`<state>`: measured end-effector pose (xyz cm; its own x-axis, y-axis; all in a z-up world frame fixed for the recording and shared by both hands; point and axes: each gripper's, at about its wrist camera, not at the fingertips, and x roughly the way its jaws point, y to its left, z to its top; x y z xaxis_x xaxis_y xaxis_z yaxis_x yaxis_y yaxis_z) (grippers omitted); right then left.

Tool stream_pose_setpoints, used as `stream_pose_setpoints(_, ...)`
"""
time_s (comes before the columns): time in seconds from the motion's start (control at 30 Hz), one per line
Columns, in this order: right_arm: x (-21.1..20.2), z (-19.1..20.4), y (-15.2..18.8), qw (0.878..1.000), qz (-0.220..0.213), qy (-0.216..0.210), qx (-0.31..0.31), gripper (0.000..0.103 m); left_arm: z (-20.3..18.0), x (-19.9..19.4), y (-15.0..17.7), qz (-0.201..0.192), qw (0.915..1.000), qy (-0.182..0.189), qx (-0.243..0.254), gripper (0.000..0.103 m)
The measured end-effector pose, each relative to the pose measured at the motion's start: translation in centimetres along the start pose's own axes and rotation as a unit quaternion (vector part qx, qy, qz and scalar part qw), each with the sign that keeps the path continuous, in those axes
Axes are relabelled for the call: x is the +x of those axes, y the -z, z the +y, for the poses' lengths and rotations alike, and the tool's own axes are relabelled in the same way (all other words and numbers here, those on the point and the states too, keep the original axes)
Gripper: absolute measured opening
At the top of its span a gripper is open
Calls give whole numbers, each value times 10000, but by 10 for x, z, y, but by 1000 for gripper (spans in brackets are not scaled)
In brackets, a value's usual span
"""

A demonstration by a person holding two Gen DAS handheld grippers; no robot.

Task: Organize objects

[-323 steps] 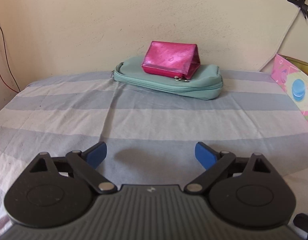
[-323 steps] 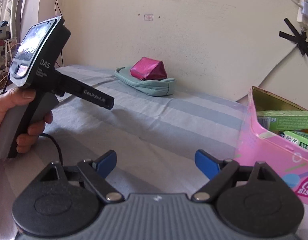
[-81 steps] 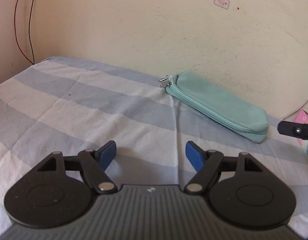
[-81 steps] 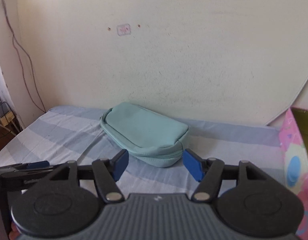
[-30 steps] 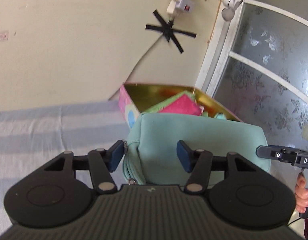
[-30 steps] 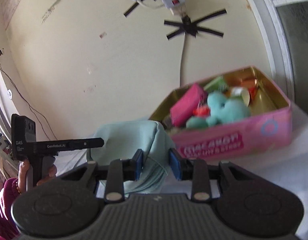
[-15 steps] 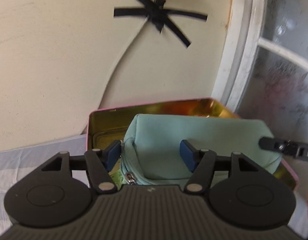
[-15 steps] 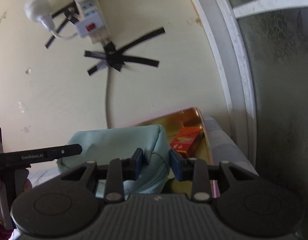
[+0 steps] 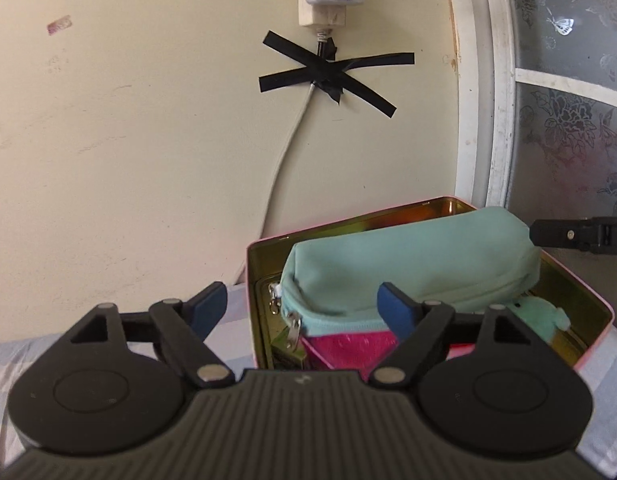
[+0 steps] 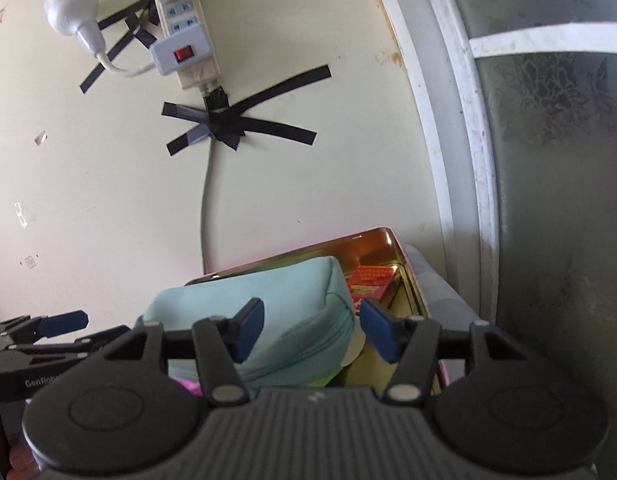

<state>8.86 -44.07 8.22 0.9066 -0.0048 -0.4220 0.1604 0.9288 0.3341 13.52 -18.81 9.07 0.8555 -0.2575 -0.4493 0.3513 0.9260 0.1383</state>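
Note:
The teal zip pouch [image 9: 408, 264] lies inside the pink tin box [image 9: 252, 280], on top of the pink pouch [image 9: 348, 348] and other items. It also shows in the right wrist view [image 10: 276, 304], in the box [image 10: 412, 280]. My left gripper [image 9: 304, 310] is open at the pouch's zipper end, its fingers apart from it. My right gripper [image 10: 310, 330] is open at the pouch's other end, no longer pinching it.
A teal plush [image 9: 540, 316] and a red packet [image 10: 368, 280] lie in the box. The box stands on a striped cloth [image 9: 28, 356] against the wall, next to a frosted window frame [image 9: 488, 120]. A power strip [image 10: 184, 40] hangs taped above.
Both grippers, which carried the teal pouch over the box, have opened and let it go; it now rests in the box.

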Motion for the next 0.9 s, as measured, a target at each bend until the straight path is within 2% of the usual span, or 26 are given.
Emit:
stream_pose_setpoints(0.13, -55, 31, 27, 9987, -424, -58, -278, 57, 9, -46, 19, -139, 9999, -21, -58, 93)
stream_pose_setpoints(0.23, -91, 50, 56, 9969, -708, -110, -312, 64, 14, -77, 33, -285, 9996, -43, -66, 98)
stream_pose_setpoints(0.3, -113, 62, 77, 9955, -895, -108, -306, 73, 16, -95, 43, -374, 9993, -58, -79, 102)
stream_pose_setpoints(0.47, -158, 86, 125, 9922, -1189, -155, -339, 79, 22, -130, 60, -320, 9991, -37, -290, 103)
stream_pose_setpoints(0.57, -175, 100, 145, 9907, -1251, -75, -526, 85, 23, -146, 70, -298, 9987, -176, -370, 103)
stream_pose_setpoints(0.9, -206, 119, 180, 9914, -1103, -236, -669, 87, 21, -185, 95, -418, 9972, -400, -472, 103)
